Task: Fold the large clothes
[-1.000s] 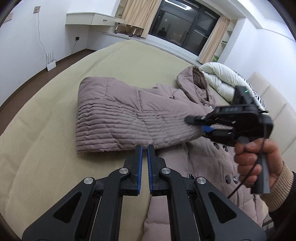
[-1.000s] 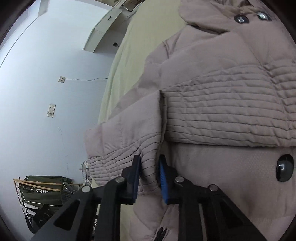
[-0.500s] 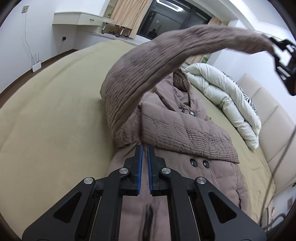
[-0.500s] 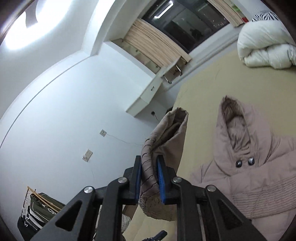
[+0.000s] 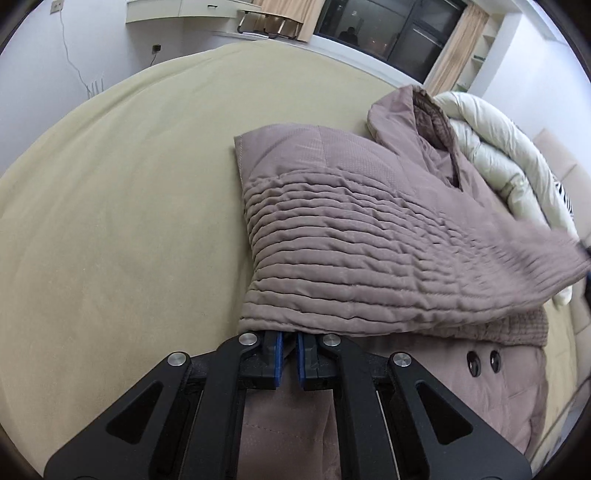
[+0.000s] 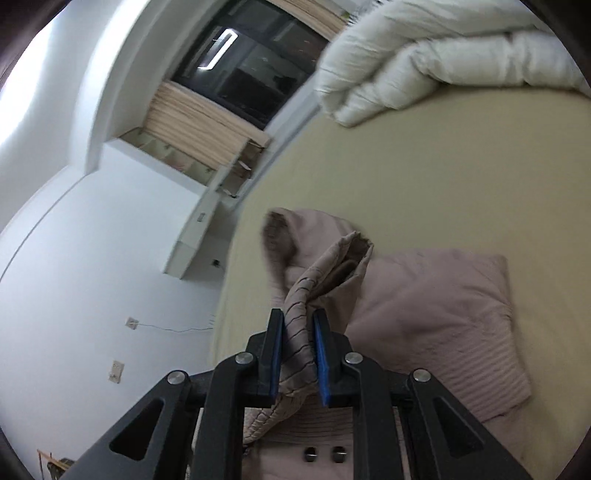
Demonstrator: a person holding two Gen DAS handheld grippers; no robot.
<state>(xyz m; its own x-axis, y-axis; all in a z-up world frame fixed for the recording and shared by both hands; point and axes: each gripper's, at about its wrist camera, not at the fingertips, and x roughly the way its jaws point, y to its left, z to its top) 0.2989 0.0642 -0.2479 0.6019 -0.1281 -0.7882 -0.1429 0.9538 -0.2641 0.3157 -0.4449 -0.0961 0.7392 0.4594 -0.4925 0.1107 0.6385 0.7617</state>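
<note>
A mauve quilted hooded coat [image 5: 369, 229] lies on the beige bed [image 5: 129, 221]. One ribbed sleeve [image 5: 388, 266] is stretched across the coat's front, over the black buttons [image 5: 480, 362]. My left gripper [image 5: 289, 347] is nearly shut at the sleeve's fold by the coat's edge; the sleeve hides the fingertips, so any hold cannot be seen. My right gripper [image 6: 298, 332] is shut on the sleeve cuff [image 6: 325, 273] and holds it above the coat [image 6: 443, 302], whose hood [image 6: 295, 232] lies beyond.
A white rolled duvet [image 5: 517, 158] lies by the headboard at the right; it also shows in the right wrist view [image 6: 424, 48]. A white wall shelf [image 5: 177, 11], dark window [image 5: 388, 26] and curtains stand beyond the bed. Bare bed surface spreads left of the coat.
My right gripper lifted the sleeve cuff high, swung it across and brought it down over the coat's front. The left gripper stayed at the coat's edge, at the fold.
</note>
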